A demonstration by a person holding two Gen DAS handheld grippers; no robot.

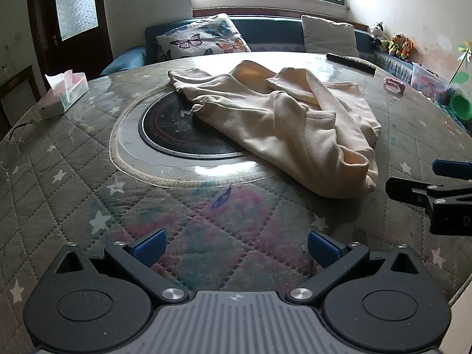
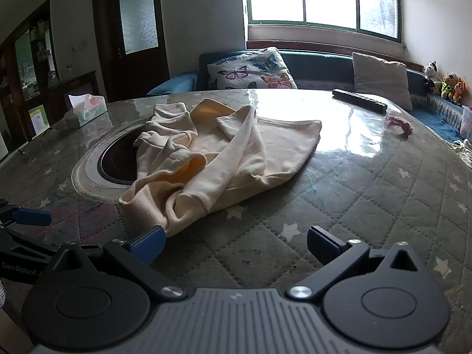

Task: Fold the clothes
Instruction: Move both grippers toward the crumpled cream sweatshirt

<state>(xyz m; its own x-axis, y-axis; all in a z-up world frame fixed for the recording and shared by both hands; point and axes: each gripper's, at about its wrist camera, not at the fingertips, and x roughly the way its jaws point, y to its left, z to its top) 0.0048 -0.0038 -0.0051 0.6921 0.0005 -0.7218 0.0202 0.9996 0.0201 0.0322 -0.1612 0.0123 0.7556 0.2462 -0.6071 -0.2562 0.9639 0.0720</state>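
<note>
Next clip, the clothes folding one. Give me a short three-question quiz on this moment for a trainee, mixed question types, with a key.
1. True or false: the cream garment lies neatly folded on the table.
2. What partly lies under the garment? A) a black round plate set into the table B) a laptop C) a chopping board
3. Fill in: neither the left gripper nor the right gripper holds anything; both stand ____.

Key
1. False. It lies crumpled, with sleeves thrown across it.
2. A.
3. Open. In the right wrist view the garment's near edge lies close to one blue fingertip, but nothing is between the fingers.
</note>
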